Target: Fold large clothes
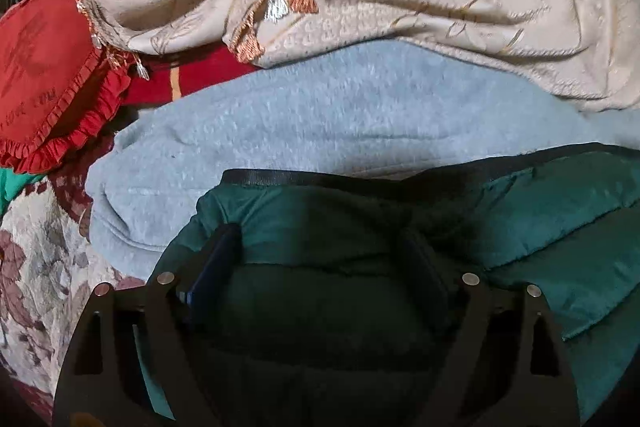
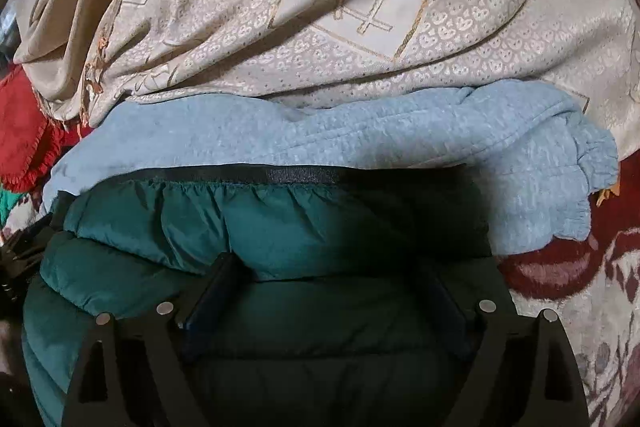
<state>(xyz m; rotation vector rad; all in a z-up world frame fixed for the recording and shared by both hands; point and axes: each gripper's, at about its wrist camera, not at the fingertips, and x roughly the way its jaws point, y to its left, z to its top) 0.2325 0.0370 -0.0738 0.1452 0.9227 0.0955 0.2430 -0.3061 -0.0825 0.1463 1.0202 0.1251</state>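
Note:
A dark green puffy jacket (image 1: 540, 227) with a black elastic hem lies bunched on top of a light blue fleece garment (image 1: 320, 115). My left gripper (image 1: 320, 243) points down onto the jacket near its hem, jaws spread wide, with padded fabric bulging between the fingers (image 1: 222, 247) and no clear pinch. In the right wrist view the same jacket (image 2: 160, 223) fills the lower middle. My right gripper (image 2: 330, 267) also stands wide over it, with fabric between the fingers (image 2: 218, 275). The blue fleece (image 2: 400, 135) sticks out behind, its gathered cuff at the right.
A beige embroidered cloth with tassels (image 1: 440, 7) is heaped behind the clothes, also seen as the beige cloth (image 2: 320, 7). A red frilled pillow (image 1: 48, 75) lies at the left. A floral bedcover (image 1: 36, 247) lies beneath, and the floral cover (image 2: 580, 287) shows at the right.

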